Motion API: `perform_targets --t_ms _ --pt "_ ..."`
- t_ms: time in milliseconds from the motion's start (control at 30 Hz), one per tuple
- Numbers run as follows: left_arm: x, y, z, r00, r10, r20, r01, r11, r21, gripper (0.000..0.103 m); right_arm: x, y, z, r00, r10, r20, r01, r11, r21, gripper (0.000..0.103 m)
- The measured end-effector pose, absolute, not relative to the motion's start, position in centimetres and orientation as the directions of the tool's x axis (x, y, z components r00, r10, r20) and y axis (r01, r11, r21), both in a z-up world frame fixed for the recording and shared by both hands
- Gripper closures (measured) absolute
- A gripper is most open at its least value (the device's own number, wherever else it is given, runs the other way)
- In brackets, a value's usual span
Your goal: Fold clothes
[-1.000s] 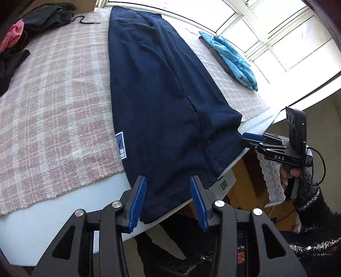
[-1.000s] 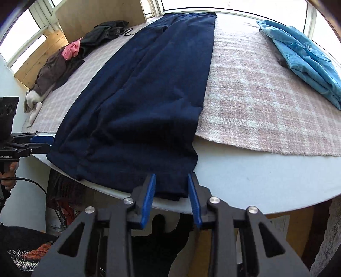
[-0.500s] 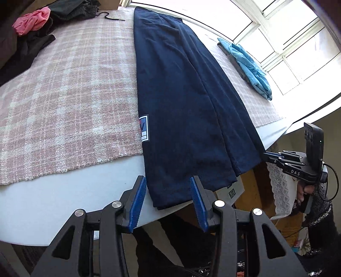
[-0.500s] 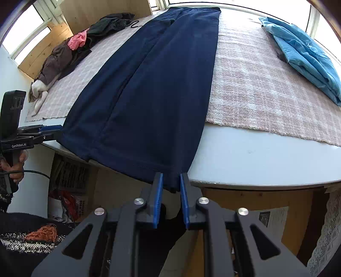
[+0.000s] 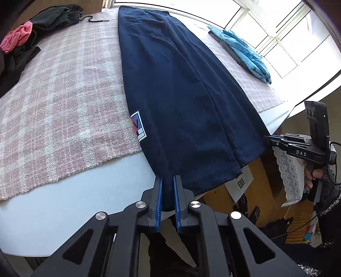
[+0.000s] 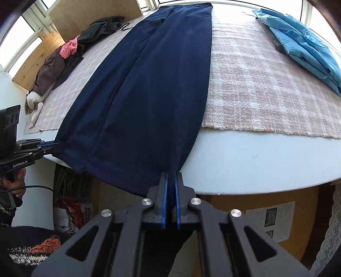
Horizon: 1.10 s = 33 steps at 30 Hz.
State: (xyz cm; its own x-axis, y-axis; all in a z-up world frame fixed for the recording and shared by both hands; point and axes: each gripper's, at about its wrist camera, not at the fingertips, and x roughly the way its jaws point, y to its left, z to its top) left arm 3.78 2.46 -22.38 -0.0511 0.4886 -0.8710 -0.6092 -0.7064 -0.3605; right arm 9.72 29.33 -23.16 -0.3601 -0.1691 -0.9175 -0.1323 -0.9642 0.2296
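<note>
White table (image 5: 70, 202) carries a pink plaid mat (image 5: 59, 102); navy trousers (image 5: 177, 95) lie lengthwise across the mat, near hem hanging over the table's front edge. All places below relative to the trousers. Left gripper (image 5: 168, 191) is closed tight on the hem's left corner, cloth pinched between its blue pads (image 5: 158, 204). Right gripper (image 6: 169, 189) is clamped on the hem's right corner the same way, jaws nearly together with fabric between. Folded light-blue garment (image 6: 302, 46) sits well to the right on the mat. Pile of dark clothes (image 6: 64, 55) with a pink piece (image 6: 68, 48) lies to the left, a black hanger hook (image 5: 93, 19) just beside it.

Writing: "DAS" on the right gripper body in the left wrist view; "GenRobot.AI" on the left gripper body in the right wrist view. Red-white-blue logo patch (image 5: 138, 126) on the trousers' left edge, lettering not readable.

Only the left view shows the patch, plus white lace cloth (image 5: 292, 176) below the right gripper. Only the right view shows printed paper sheets (image 6: 271, 219) on the wooden panel (image 6: 234, 204) under the table, text too small to read, and a basket-like bin (image 6: 72, 204) under the left hem, contents unclear
</note>
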Motion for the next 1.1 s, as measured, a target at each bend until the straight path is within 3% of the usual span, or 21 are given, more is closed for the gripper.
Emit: perform_targets --t_ms 100,233,400,467,500,600,633,833,867,900,933,967,1100 --pt "3.6 2.0 -21.7 -0.049 0.514 -0.857 -0.593 -0.705 -0.389 0.096 10.6 30.4 -20.7 -0.414 -0.211 -0.885 -0.124 -0.951 0.285 0.097" --pt "4.0 1.1 -19.3 -0.103 0.539 -0.836 -0.612 -0.697 -0.374 0.098 10.1 30.5 -22.3 -0.352 -0.193 -0.916 -0.132 -0.959 0.252 0.097" --pt "3.7 1.6 -21.6 -0.032 0.516 -0.856 -0.598 -0.696 -0.397 0.098 9.8 29.5 -22.5 -0.315 -0.198 -0.928 -0.104 -0.965 0.241 0.088" --pt "3.7 1.5 -21.7 -0.028 0.522 -0.853 -0.590 -0.697 -0.407 0.095 10.1 30.1 -22.1 -0.324 -0.194 -0.926 -0.123 -0.962 0.244 0.075" --pt "3.7 1.3 -21.7 -0.026 0.522 -0.853 -0.583 -0.701 -0.411 0.095 10.4 30.7 -21.8 -0.338 -0.195 -0.921 -0.138 -0.957 0.254 0.074" --pt "3.7 0.9 -21.8 -0.020 0.523 -0.852 -0.561 -0.712 -0.423 0.080 10.8 32.6 -21.6 -0.382 -0.196 -0.903 -0.195 -0.938 0.286 0.073" --pt "3.7 0.8 -21.9 -0.018 0.523 -0.852 -0.553 -0.715 -0.427 0.076 10.7 32.9 -21.8 -0.382 -0.204 -0.901 -0.201 -0.934 0.296 0.073" --pt "4.1 1.9 -22.5 0.011 0.497 -0.868 -0.565 -0.713 -0.416 0.077 10.5 31.3 -23.3 -0.353 -0.196 -0.915 -0.136 -0.957 0.258 0.074" --pt "4.3 2.3 -22.5 0.010 0.487 -0.873 -0.581 -0.708 -0.401 0.078 10.4 30.9 -23.3 -0.361 -0.180 -0.915 -0.119 -0.964 0.236 0.074" --pt "4.4 2.6 -22.6 0.011 0.480 -0.877 -0.591 -0.705 -0.393 0.087 10.4 30.8 -23.3 -0.357 -0.178 -0.917 -0.106 -0.968 0.229 0.077" --pt "4.5 2.8 -22.6 0.011 0.475 -0.880 -0.599 -0.701 -0.386 0.094 10.3 30.8 -23.4 -0.352 -0.178 -0.919 -0.094 -0.970 0.224 0.087" --pt "4.4 2.8 -22.6 0.019 0.487 -0.873 -0.597 -0.695 -0.400 0.094 10.3 31.4 -23.4 -0.341 -0.204 -0.918 -0.101 -0.962 0.252 0.096" --pt "3.8 2.1 -21.8 0.062 0.570 -0.819 -0.567 -0.656 -0.499 0.095 10.7 34.7 -22.5 -0.398 -0.385 -0.833 -0.171 -0.860 0.480 0.096"
